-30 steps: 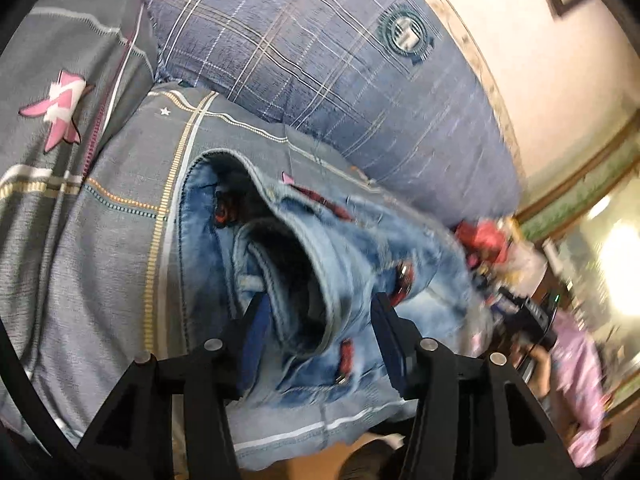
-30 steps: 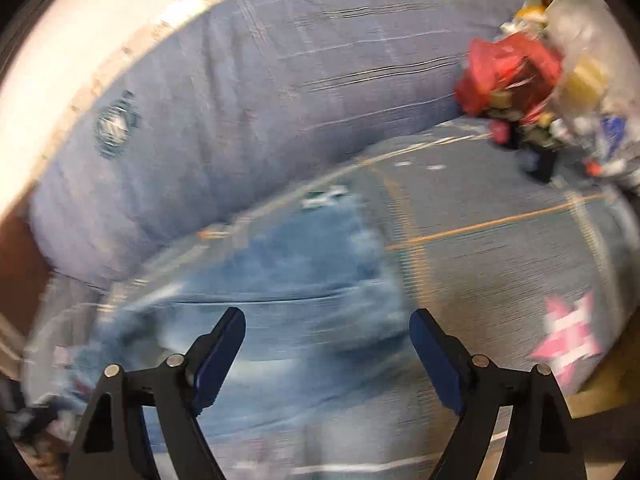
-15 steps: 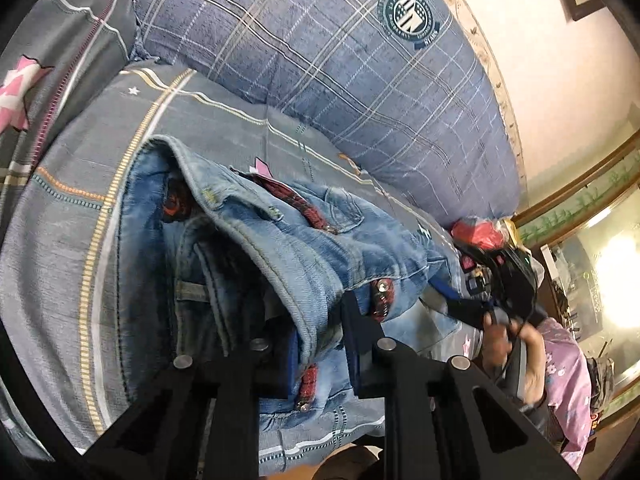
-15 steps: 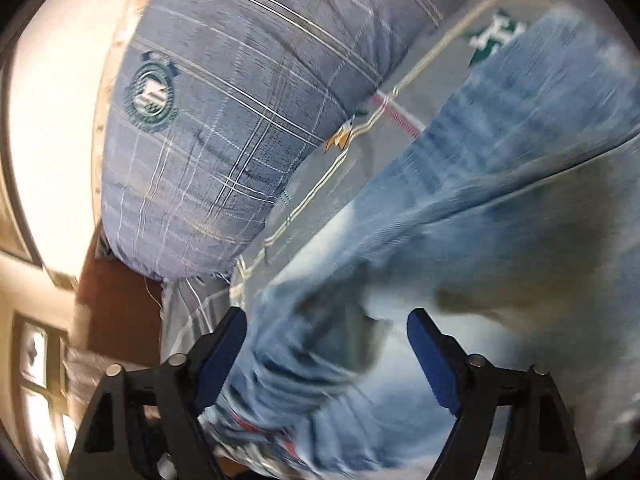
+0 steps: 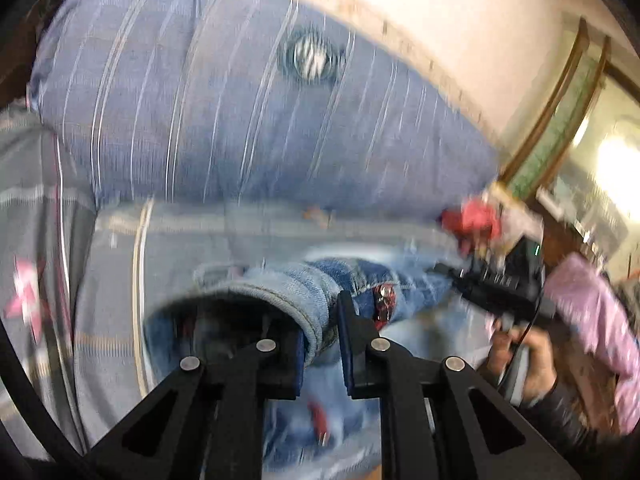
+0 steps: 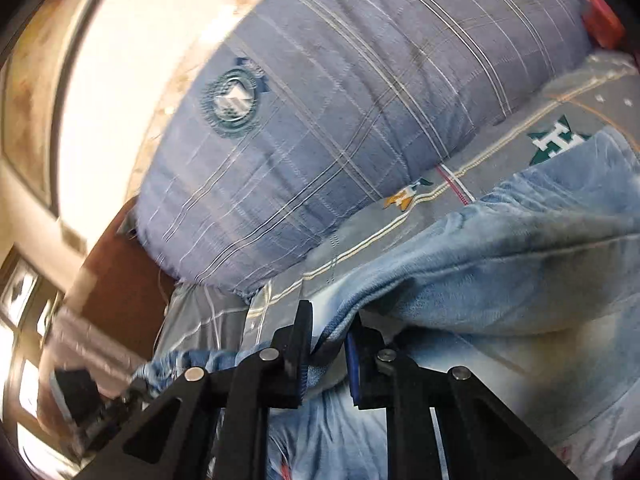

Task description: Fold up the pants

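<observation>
A grey striped bedsheet point(image 6: 472, 184) covers the bed, with a big blue plaid pillow point(image 6: 320, 120) against the pale wall point(image 5: 460, 20). Pale, soft blue denim pants point(image 6: 520, 272) lie on the sheet, thick-seamed at the waistband. The left gripper point(image 5: 320, 340), angled downward, is closing and pinches that waistband, which it only straddled a second ago. The right gripper point(image 6: 328, 352), wide apart half a second ago, is closing on a fold of a pant leg. In the left view, the person's right hand point(image 5: 524, 364) shows beside a pink sleeve point(image 5: 592, 312).
</observation>
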A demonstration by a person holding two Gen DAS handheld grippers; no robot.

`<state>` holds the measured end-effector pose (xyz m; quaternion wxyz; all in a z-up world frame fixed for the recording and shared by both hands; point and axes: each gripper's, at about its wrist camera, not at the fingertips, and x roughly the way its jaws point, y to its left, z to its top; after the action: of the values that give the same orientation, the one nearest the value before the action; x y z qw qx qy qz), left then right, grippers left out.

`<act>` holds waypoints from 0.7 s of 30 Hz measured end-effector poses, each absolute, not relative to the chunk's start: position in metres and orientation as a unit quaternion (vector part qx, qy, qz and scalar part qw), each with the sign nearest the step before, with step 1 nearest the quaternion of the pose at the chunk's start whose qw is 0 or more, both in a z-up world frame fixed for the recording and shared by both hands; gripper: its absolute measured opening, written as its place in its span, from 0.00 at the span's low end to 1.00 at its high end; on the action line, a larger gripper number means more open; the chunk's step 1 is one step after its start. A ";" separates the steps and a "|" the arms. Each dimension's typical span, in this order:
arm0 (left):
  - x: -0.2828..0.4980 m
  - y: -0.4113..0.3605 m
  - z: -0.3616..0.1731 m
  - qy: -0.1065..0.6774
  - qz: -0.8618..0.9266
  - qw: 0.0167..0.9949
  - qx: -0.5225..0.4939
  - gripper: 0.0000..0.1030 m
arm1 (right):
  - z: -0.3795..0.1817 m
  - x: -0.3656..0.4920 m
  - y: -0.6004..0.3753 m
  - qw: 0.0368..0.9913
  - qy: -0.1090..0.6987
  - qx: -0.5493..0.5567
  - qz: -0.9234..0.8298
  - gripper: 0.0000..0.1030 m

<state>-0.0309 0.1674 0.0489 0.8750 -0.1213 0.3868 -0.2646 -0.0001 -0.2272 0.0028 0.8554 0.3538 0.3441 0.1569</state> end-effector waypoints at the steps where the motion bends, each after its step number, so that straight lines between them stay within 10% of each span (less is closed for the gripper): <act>1: -0.037 0.167 0.031 0.415 -0.254 0.866 -0.112 0.16 | -0.004 -0.005 -0.223 0.853 0.357 0.344 0.165 0.16; 8: -0.075 0.175 -0.075 0.521 -0.218 0.814 -0.137 0.16 | -0.098 -0.036 -0.202 0.801 0.469 0.339 0.153 0.16; 21: -0.092 0.184 -0.002 0.440 -0.253 0.852 -0.132 0.16 | -0.059 -0.064 -0.208 0.834 0.407 0.334 0.163 0.14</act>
<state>-0.0922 0.1841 -0.0023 0.8516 -0.1319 0.4397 -0.2529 -0.0637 -0.2078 -0.0593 0.8340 0.3344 0.4074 0.1629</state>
